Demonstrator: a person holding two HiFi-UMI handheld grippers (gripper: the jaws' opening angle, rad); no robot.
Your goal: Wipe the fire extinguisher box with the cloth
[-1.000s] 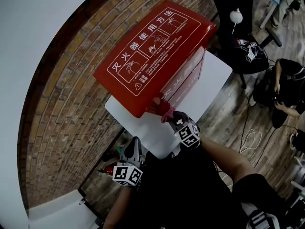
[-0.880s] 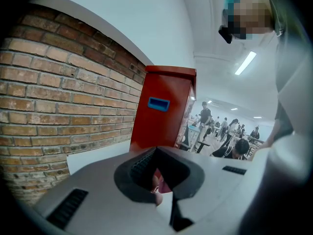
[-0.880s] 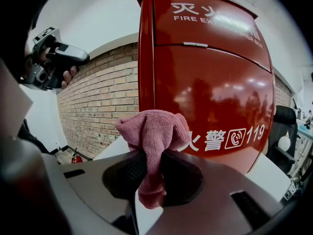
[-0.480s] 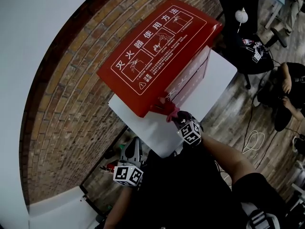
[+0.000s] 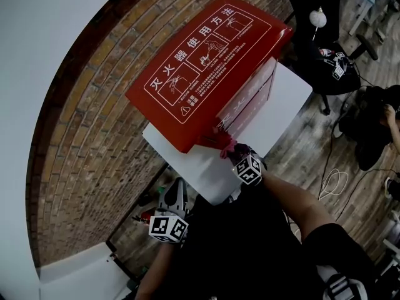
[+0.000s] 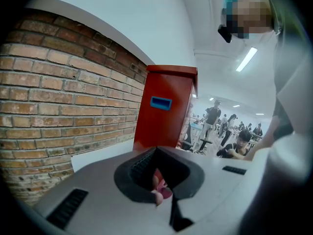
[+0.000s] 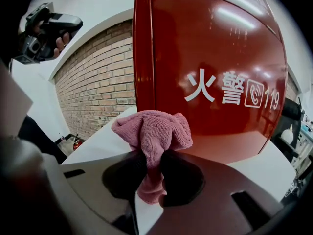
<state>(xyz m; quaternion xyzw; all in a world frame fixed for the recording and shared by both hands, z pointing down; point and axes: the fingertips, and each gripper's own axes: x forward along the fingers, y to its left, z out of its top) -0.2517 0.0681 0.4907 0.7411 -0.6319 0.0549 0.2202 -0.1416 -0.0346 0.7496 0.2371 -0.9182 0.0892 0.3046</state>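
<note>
Jaws of my right gripper (image 7: 152,161) pinch a fuzzy pink cloth (image 7: 155,130) just before a glossy red metal box (image 7: 215,58). My left gripper (image 6: 157,182) is clenched.

The right gripper (image 7: 154,168) has its dark jaws pinched together on a pink cloth (image 7: 155,131), which bunches up above them and hangs a little below. Just beyond it rises the red fire extinguisher box (image 7: 210,48), white characters and "119" on its front; contact between cloth and box cannot be told. The box stands on a white platform (image 7: 98,148). A brick wall (image 7: 93,82) runs at the far left.
</note>
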